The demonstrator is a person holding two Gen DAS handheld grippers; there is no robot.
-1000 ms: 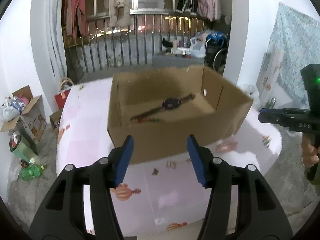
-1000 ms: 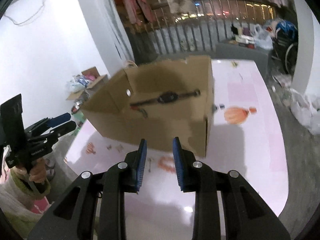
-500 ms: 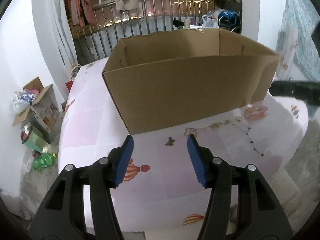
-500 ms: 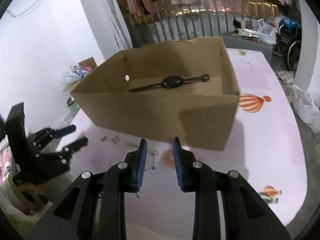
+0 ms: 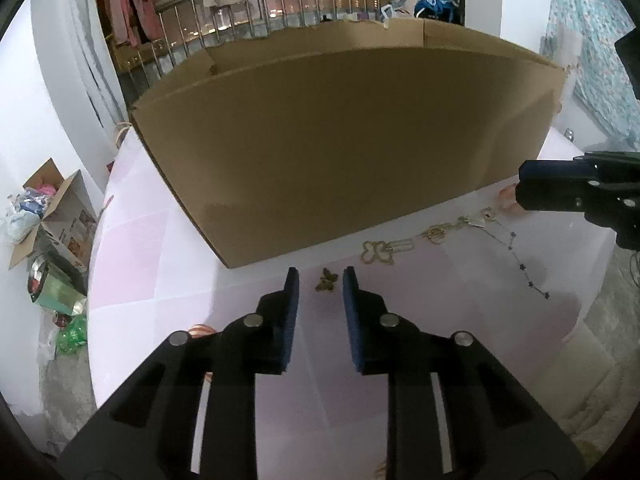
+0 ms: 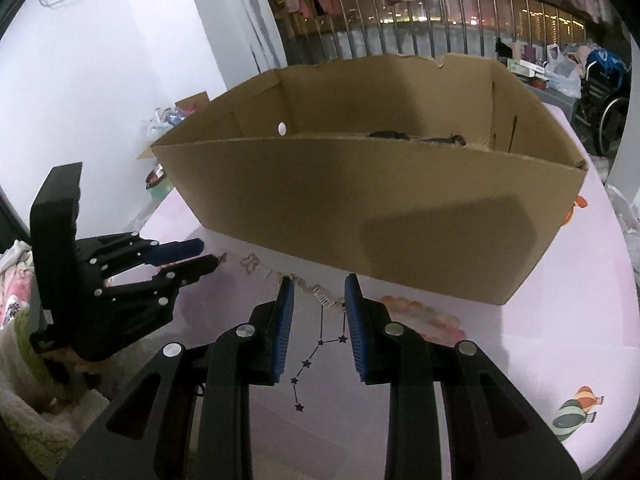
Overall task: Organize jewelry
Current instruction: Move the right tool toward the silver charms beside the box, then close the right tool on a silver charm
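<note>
Left gripper (image 5: 321, 280) now low over the pink surface (image 5: 160, 264), jaws closing and much narrower than a second ago; a small butterfly charm (image 5: 327, 280) lies on the surface between the blue pads, not yet pinched. Earlier the left view looked down into the cardboard box (image 5: 344, 140); now only its near outer wall fills the view, so the gripper has come down in front of it. Right gripper (image 6: 319, 292) also lower than before, jaws apart at the same narrow gap as a second ago, nothing clamped; a star-link chain (image 6: 316, 352) runs on the surface between the pads. Just beyond the right pads, a row of gold pieces lies along the foot of the box: a butterfly outline pendant (image 5: 376, 251) and chain links (image 5: 440, 232), near but apart from the box wall. Box interior visible only from the right wrist view: a dark wristwatch (image 6: 416, 136) lies on the floor of the box toward the far side. Behind the surface, a metal railing (image 6: 460, 12) with hanging clothes.
</note>
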